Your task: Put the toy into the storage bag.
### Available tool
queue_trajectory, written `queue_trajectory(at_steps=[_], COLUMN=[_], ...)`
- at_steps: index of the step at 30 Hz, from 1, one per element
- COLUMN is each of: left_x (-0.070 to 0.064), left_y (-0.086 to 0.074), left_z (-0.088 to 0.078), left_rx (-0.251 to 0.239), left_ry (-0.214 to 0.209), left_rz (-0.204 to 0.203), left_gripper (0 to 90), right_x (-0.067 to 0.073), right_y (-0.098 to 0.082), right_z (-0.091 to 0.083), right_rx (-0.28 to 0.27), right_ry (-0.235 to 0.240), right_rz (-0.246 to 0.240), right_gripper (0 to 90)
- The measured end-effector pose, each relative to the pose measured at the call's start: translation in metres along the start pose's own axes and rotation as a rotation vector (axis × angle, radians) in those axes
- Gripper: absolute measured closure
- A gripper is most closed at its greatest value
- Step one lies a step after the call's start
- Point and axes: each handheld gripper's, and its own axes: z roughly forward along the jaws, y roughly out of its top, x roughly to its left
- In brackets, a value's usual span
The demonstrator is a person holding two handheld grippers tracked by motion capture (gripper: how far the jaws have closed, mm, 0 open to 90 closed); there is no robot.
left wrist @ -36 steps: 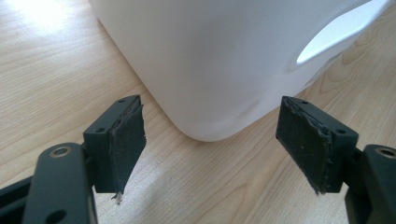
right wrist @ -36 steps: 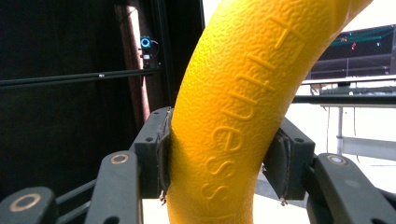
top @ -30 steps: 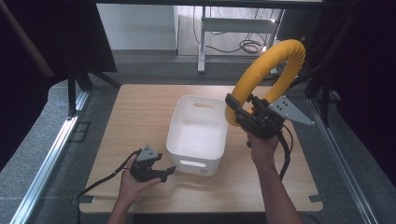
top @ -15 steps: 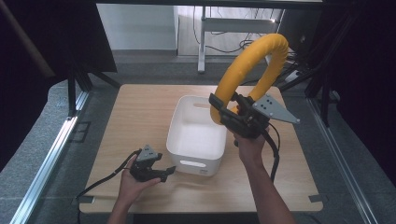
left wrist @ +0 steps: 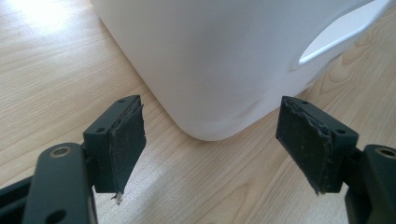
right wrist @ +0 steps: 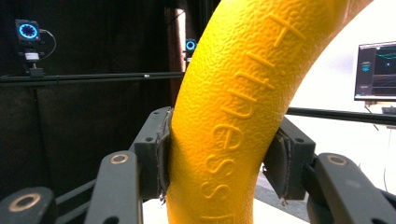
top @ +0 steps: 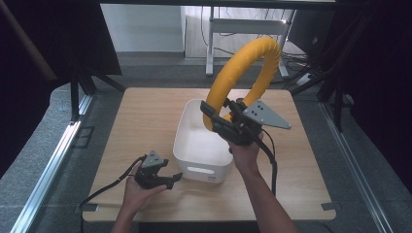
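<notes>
At the left we see the left gripper (top: 171, 178) low on the table (top: 121, 131), jaws wide apart, just before the white bin (top: 201, 145). Over the bin, the right gripper (top: 214, 119) clamps a yellow ring (top: 243, 68); its raised letters read partly "ness".

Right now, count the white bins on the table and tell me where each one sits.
1. The white bin sits mid-table; the yellow ring, clamped in the right gripper, is held above its right edge, and the open left gripper rests near its front left corner.
</notes>
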Motion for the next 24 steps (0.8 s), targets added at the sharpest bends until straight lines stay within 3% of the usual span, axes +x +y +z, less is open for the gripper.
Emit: queue_trajectory(at_steps=[24], left_x=[0.001], left_y=[-0.001], left_z=[0.0], left_rx=[0.001], left_ry=[0.001], left_rz=[-0.003], left_gripper=[23.9], right_x=[0.016], right_y=[-0.013], right_z=[0.015], right_rx=[0.018], right_ry=[0.034], right_rz=[0.019], right_gripper=[47.7])
